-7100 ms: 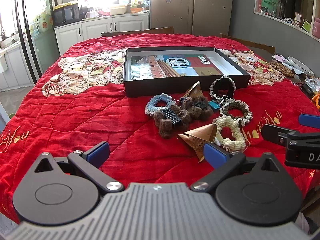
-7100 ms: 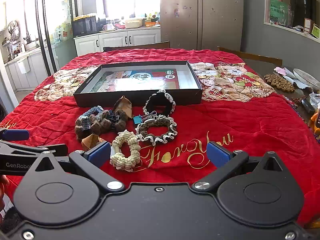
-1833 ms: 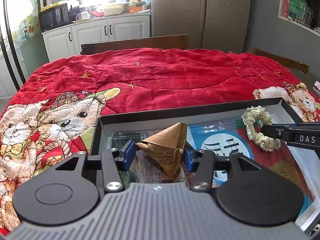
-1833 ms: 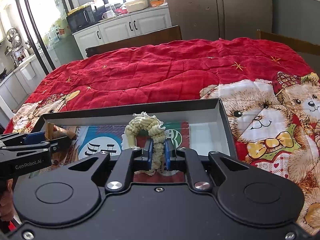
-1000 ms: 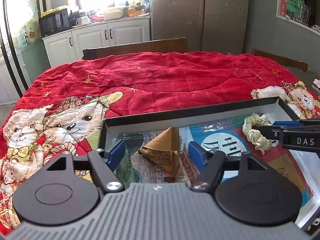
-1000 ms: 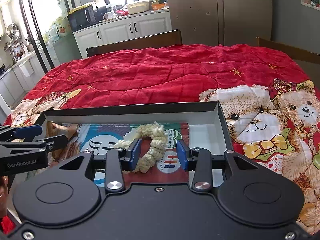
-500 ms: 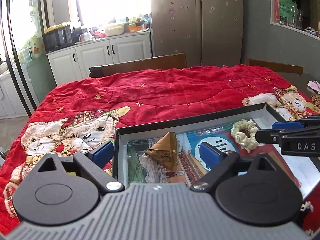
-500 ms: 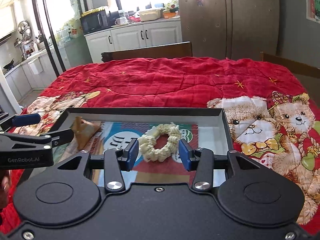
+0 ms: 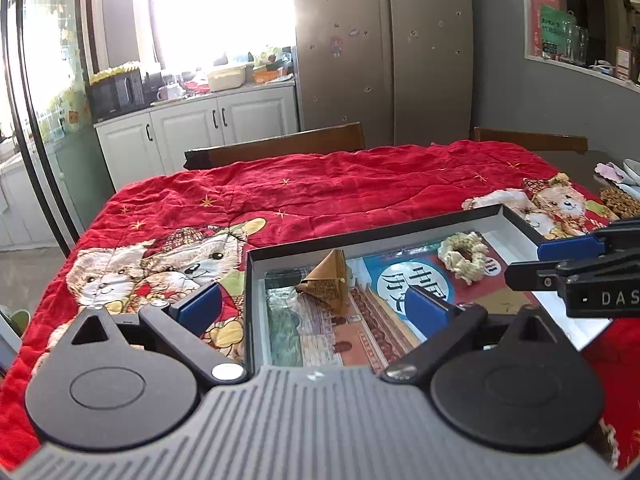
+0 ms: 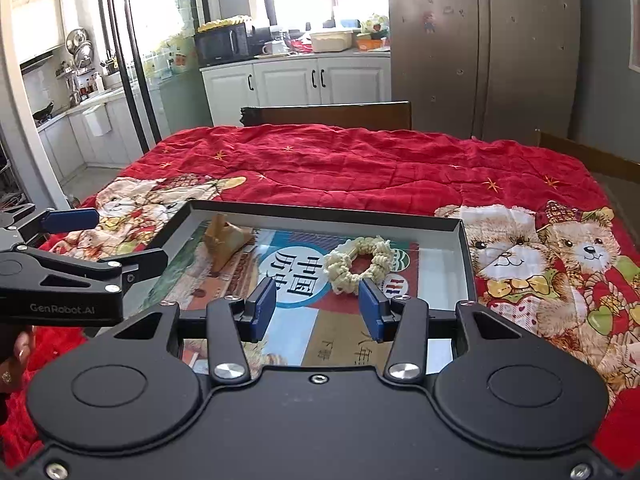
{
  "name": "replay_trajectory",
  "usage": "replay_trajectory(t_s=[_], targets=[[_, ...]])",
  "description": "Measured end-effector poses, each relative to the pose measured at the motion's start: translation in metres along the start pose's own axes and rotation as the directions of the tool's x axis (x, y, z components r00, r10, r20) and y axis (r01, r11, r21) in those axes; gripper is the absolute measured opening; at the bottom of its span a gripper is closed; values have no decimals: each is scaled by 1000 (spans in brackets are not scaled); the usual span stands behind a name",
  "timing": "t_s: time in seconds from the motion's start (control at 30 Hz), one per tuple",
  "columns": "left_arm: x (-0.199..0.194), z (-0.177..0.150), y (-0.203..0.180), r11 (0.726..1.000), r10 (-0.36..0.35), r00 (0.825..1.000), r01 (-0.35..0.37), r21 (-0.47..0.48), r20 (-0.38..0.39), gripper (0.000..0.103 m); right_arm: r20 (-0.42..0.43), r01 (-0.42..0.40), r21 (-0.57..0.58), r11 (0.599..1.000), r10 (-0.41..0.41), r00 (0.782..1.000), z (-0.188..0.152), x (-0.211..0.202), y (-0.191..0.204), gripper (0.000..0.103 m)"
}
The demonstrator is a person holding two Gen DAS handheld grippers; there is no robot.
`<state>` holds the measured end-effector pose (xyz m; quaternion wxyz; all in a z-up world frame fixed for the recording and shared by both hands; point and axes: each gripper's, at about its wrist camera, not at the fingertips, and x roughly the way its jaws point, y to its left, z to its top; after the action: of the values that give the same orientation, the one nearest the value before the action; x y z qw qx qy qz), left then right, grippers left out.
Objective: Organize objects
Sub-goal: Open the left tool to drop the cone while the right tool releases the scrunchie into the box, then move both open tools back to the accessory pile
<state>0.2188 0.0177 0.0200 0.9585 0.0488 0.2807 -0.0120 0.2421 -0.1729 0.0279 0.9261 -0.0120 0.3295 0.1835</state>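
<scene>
Cream scrunchie (image 10: 357, 263) and folded paper cone (image 9: 327, 285) in box (image 10: 464, 256): soft and light; pinch scrunchie's band, cone's flat faces. Left gripper (image 9: 316, 306) and right gripper (image 10: 317, 306) fingers open, empty.

"GenRobot.AI" on the left tongs (image 10: 68, 236), "DAS" on the right tongs (image 9: 560, 260), "中国" inside the box (image 10: 320, 214).

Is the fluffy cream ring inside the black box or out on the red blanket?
Inside. The cream ring lies flat on the printed floor within the black box walls, beyond the open right gripper.
</scene>
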Motion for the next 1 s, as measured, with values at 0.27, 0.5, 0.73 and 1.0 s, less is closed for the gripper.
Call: replay_trajectory(t_s=[0.27,0.5,0.73,1.0], targets=[[-36,-10,4,1000,-7,999,7,18,37,102,-2,-2,-16,1000,2,1000,-15,-25,4,44],[-61,-25,4,999,-29,998,27,42,48,103,-9,1,-32,999,-2,1000,-31,-49,6,44],[-82,-44,-1,995,-67,997,63,83,45,103,-43,35,-62,997,-38,998,-53,-70,9,44],[-97,-68,-6,987,-122,992,120,104,18,103,-68,49,-57,997,-53,996,-83,-87,5,44]])
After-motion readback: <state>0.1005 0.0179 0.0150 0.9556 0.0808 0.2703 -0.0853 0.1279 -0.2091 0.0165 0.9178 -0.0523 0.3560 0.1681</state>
